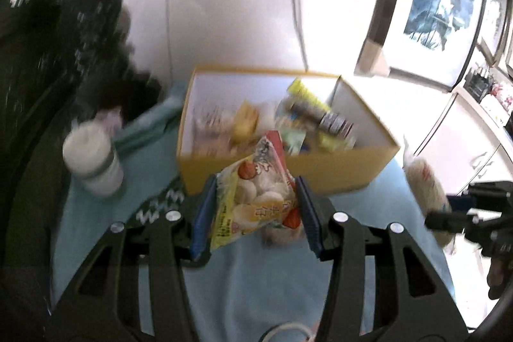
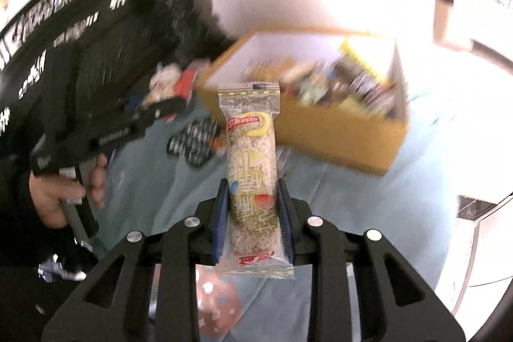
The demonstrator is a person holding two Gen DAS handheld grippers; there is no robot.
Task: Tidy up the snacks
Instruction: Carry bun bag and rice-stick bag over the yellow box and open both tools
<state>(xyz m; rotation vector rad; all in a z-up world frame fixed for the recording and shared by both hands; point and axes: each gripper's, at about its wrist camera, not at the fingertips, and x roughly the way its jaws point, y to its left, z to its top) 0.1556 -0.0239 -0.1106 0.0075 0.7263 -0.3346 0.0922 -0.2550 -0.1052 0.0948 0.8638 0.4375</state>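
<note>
In the left wrist view, the left tool [image 1: 255,204] is seen pinching a yellow snack bag [image 1: 256,197] printed with round pale cakes; the blue pads [image 1: 202,213] are pressed against both sides of the bag, which is held clear of the bench [image 1: 256,284]. The bench is covered with a light blue cloth. At 12 o'clock from the bag, a yellow cardboard box [image 1: 288,169] with a white inner wall is set on the cloth, and mixed snack packets [image 1: 307,117] are piled inside it, blurred. At 9 o'clock from the box, a white lidded jar [image 1: 93,162] is seen standing on the cloth. At 3 o'clock, near the frame edge, the right tool [image 1: 449,213] is partly seen with a pale packet in it.

In the right wrist view, the right tool [image 2: 253,213] is closed on a puffed-rice bar [image 2: 251,181] in a clear wrapper; the bar is held lengthwise between the blue pads, its far end pointing toward 12 o'clock. The yellow box [image 2: 336,133] is placed at 1 o'clock from the bar, on the blue cloth. At 9 o'clock, a hand [image 2: 64,191] is seen gripping the handle of the left tool, which points toward the box. A pink spotted object [image 2: 214,306] is seen under the bar at 6 o'clock; what it is cannot be told.
</note>
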